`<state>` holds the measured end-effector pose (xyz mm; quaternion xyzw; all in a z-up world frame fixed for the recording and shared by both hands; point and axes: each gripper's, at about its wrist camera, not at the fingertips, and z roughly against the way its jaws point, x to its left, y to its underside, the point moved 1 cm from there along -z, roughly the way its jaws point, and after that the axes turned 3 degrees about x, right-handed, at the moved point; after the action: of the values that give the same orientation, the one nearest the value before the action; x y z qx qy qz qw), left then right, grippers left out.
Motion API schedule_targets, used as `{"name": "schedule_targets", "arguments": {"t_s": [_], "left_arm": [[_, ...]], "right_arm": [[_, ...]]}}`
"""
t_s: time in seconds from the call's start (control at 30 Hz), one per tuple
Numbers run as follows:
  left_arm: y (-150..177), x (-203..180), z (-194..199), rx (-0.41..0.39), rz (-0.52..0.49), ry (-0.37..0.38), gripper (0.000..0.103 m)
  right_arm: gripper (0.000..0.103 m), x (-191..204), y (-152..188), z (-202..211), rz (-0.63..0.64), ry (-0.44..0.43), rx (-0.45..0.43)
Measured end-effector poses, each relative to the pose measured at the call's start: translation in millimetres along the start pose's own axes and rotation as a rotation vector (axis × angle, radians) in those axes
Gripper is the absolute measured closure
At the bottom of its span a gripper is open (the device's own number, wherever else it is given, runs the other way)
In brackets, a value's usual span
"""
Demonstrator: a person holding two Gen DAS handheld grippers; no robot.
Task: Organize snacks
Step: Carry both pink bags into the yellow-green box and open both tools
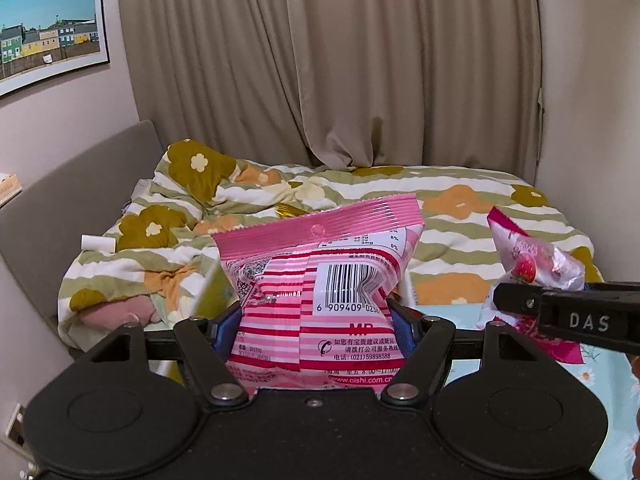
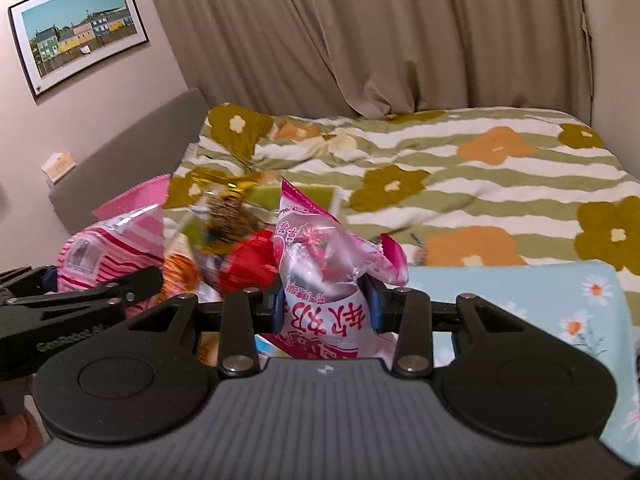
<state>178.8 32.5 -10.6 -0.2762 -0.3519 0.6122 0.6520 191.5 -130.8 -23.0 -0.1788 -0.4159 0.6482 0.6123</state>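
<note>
My left gripper (image 1: 316, 320) is shut on a puffy pink-and-white striped snack bag (image 1: 320, 280) with a barcode facing me; its blue pads squeeze the bag's sides. The same striped bag (image 2: 108, 248) shows at the left of the right wrist view. My right gripper (image 2: 326, 304) is shut on a pink and clear candy bag (image 2: 320, 264) with large pink characters, held upright. That candy bag (image 1: 532, 264) appears at the right of the left wrist view, behind the right gripper's black finger (image 1: 568, 312). Both bags hang above the bed.
A flowered, striped quilt (image 1: 460, 208) covers the bed, with a light blue daisy sheet (image 2: 520, 300) at the near right. Blurred snack packs, red (image 2: 248, 268), orange and gold (image 2: 224, 184), lie between the grippers. Beige curtains (image 1: 320, 60) and a grey headboard (image 1: 80, 184) bound the bed.
</note>
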Motion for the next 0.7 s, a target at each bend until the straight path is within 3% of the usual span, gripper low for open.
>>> {"name": "schedule_targets", "arguments": {"t_s": [0.17, 0.33, 0.4, 0.47, 0.7], "left_arm": [[-6, 21, -17, 0.021, -0.013, 0.064, 0.027], [-6, 21, -39, 0.051, -0.05, 0.133, 0.025], [-3, 22, -47, 0.072, -0.052, 0.17, 0.008], [0, 23, -47, 0.069, -0.042, 0.18, 0.0], [7, 48, -46, 0.077, 0.017, 0.18, 0.0]], "right_arm": [[0.05, 35, -9, -6, -0.016, 0.031, -0.033], [0.05, 44, -15, -13, -0.046, 0.088, -0.04], [0.05, 45, -15, -15, -0.051, 0.112, -0.04], [0.05, 44, -15, -18, -0.056, 0.127, -0.034], [0.05, 52, -13, -33, -0.033, 0.136, -0.003]]}}
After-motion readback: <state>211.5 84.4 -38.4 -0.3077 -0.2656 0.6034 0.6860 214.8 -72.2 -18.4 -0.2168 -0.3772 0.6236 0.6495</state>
